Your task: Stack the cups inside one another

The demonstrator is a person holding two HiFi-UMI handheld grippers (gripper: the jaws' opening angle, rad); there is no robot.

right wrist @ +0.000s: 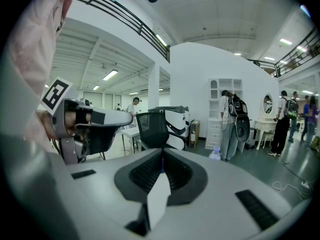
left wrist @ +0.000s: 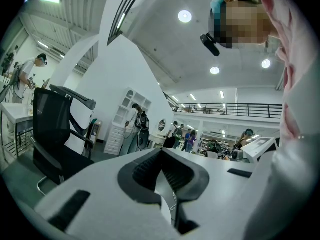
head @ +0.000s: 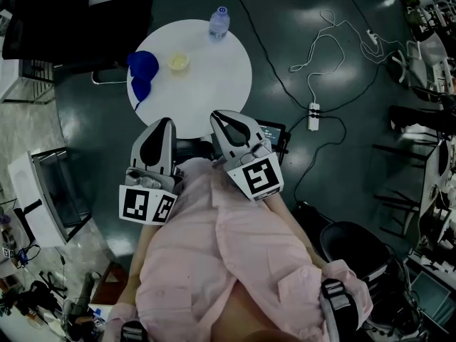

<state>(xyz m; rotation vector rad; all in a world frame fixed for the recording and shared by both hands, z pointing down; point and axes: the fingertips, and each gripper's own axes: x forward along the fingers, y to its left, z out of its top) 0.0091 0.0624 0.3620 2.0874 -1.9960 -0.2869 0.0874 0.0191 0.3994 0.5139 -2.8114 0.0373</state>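
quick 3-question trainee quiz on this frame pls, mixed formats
1. How many blue cups are on the round white table?
2. True or false: the right tool is shut and empty.
3. Which stands at the table's far edge? A water bottle; B yellowish cup; C power strip.
Key: 1 two; 2 true; 3 A.

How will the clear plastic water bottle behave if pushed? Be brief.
Standing upright and slim, the clear plastic water bottle probably tips easily. It sits near the rim of the white round table, so it could roll off.
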